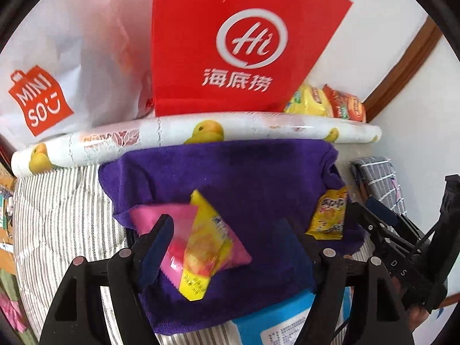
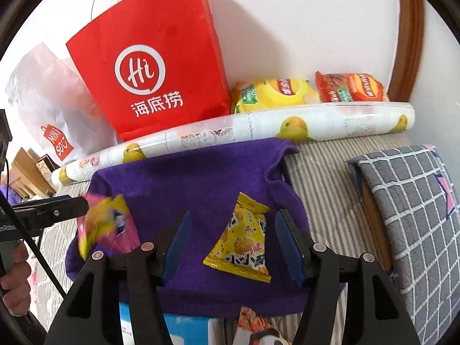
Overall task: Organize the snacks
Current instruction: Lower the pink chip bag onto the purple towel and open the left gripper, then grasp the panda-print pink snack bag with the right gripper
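Observation:
A pink and yellow snack packet (image 1: pixel 198 244) lies on a purple towel (image 1: pixel 244 178). My left gripper (image 1: pixel 230 247) is open around it, the left finger touching the packet's edge. The packet also shows in the right wrist view (image 2: pixel 106 230), blurred. A yellow triangular snack packet (image 2: pixel 244 238) lies on the towel (image 2: pixel 187 172) between the open fingers of my right gripper (image 2: pixel 233 244), not touching either. It shows in the left wrist view (image 1: pixel 329 215) too. A red paper bag (image 2: pixel 149 66) and a white Miniso bag (image 2: pixel 49 115) stand behind.
A duck-patterned ledge (image 2: pixel 258 126) runs behind the towel. Yellow (image 2: pixel 273 92) and red (image 2: pixel 350 89) chip bags rest on it against the wall. A grey checked cushion (image 2: pixel 411 215) lies right. A blue box (image 1: pixel 279 322) sits under the towel's near edge. Striped bedding (image 1: pixel 63 215) surrounds.

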### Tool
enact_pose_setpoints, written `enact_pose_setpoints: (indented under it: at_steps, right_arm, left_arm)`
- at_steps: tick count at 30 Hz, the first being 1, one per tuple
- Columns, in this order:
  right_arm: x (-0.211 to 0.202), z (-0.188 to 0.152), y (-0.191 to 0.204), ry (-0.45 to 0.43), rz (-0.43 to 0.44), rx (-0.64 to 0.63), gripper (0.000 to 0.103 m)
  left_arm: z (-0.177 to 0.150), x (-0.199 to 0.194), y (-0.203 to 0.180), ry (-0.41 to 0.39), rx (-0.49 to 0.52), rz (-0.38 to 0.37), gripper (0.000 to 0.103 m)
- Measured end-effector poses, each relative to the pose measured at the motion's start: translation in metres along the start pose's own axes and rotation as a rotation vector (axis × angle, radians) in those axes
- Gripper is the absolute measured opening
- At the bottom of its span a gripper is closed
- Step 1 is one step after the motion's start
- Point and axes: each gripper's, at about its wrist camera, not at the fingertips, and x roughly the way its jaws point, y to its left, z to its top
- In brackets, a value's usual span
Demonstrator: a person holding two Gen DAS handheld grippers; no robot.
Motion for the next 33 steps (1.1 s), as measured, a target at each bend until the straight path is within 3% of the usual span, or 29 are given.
enact_pose_setpoints:
  at_steps: [21, 33]
  right_arm:
    - [-0.069, -0.032, -0.014, -0.056, -0.190, -0.008, 0.060]
    - [-0.087, -0.071, -0.035, 0.005, -0.169, -0.004, 0.060]
  left_arm:
    - [-0.010, -0.055, -0.030, -0.103, 0.058, -0.060, 0.075]
    - [-0.017, -0.071, -0.049, -0.143, 0.107, -0.059, 0.075]
